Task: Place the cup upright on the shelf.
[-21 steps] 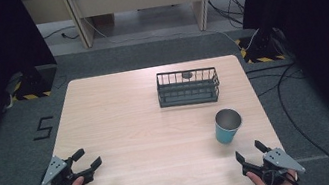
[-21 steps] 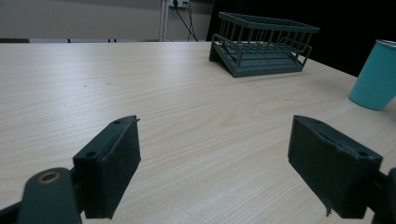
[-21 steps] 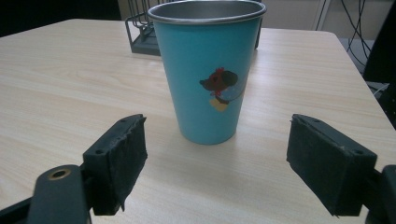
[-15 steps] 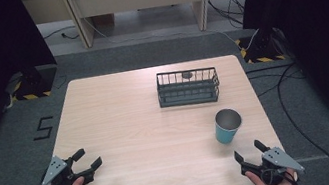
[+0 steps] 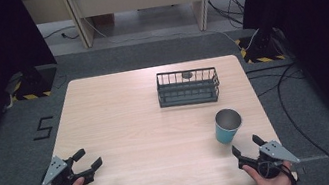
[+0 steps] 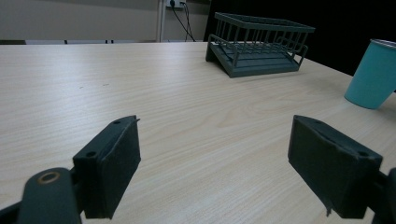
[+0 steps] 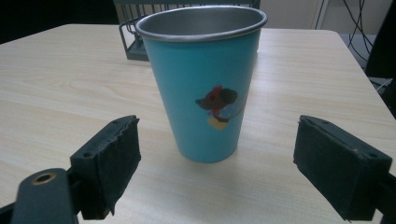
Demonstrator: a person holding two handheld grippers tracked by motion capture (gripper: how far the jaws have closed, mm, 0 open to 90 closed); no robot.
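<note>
1. High view: pale wood-grain worktop [image 5: 132, 123], rectangular, w/ rounded corners. Left gripper [image 5: 87, 159] sits at approx 7 o'clock near the front edge, jaws apart, nothing between them. Right gripper [image 5: 245, 147] at approx 5 o'clock, jaws also apart, empty.
2. Teal cup [image 5: 227, 125] stands upright just past the right gripper, toward 4 o'clock on the worktop. Dark wire basket [image 5: 187, 87] is farther back, approx 1 o'clock, well apart from the cup.
3. Right gripper view adds detail the high view can't give: cup [image 7: 205, 79] is a tapered tumbler w/ smooth teal outside, bare metal rim & inside, and a small cartoon print in red, dark & yellow on its wall. It stands between the lines of the two jaws but beyond them, not touched. Basket corner peeks behind the cup rim.
4. Pads [image 7: 119, 163] look like black foam or rubber, rough-edged, on flat black blocks w/ screw holes.
5. Left gripper view: basket [image 6: 259, 44] shows as a grey-green wire rack, vertical bars around the rim, slatted floor. Cup [image 6: 376, 74] at far right edge, partly cut off. Bare wood grain runs between the spread jaws.
6. High view alone shows the person's hands, grey triangular plates on the grippers, dark carpet floor w/ a "5" mark [image 5: 43, 128] at 9 o'clock, and cables [image 5: 291, 101] at 3 o'clock.
</note>
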